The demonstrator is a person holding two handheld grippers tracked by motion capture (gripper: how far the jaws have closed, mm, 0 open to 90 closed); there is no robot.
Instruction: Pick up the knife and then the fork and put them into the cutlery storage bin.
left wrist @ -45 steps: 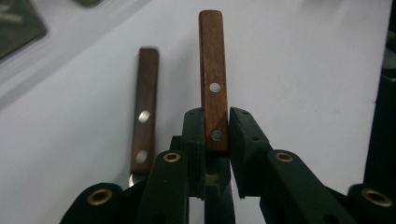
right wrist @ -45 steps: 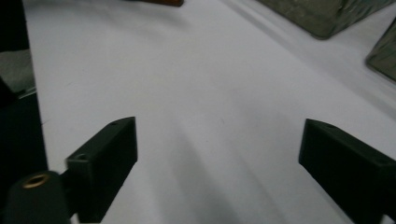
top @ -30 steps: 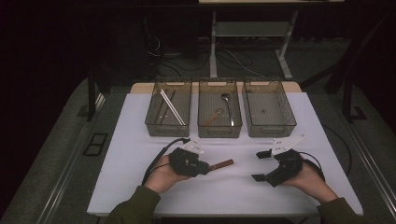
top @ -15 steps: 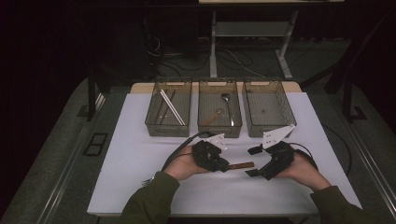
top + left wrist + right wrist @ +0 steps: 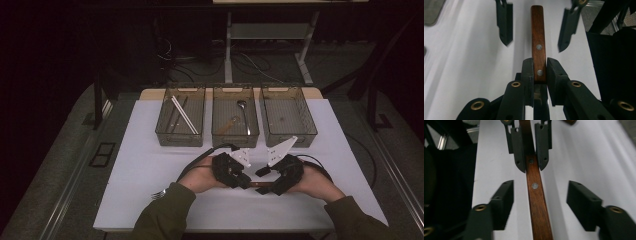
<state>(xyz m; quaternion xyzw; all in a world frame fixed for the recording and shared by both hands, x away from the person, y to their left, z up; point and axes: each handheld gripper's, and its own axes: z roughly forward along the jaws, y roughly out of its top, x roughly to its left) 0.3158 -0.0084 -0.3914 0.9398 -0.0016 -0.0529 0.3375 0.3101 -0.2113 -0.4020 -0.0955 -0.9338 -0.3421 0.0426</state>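
Observation:
A wooden utensil handle (image 5: 538,30) with metal rivets is held level above the white table (image 5: 150,165), its metal end hidden. My left gripper (image 5: 539,65) is shut on the handle near one rivet, and from above it (image 5: 245,181) sits at centre front. My right gripper (image 5: 540,188) faces it from the right. Its jaws have just been closing and stand on either side of the handle (image 5: 537,207) without touching it. From above, the right gripper (image 5: 263,186) meets the left one tip to tip.
Three clear bins stand in a row at the back: the left bin (image 5: 161,134) holds long sticks, the middle bin (image 5: 216,135) a spoon, and there is the right bin (image 5: 311,131). A fork (image 5: 157,194) lies by the left sleeve.
Both hands have moved toward each other at the table's front middle. The left gripper carried the handle rightward, and the right gripper's jaws now straddle its free end, narrower than before.

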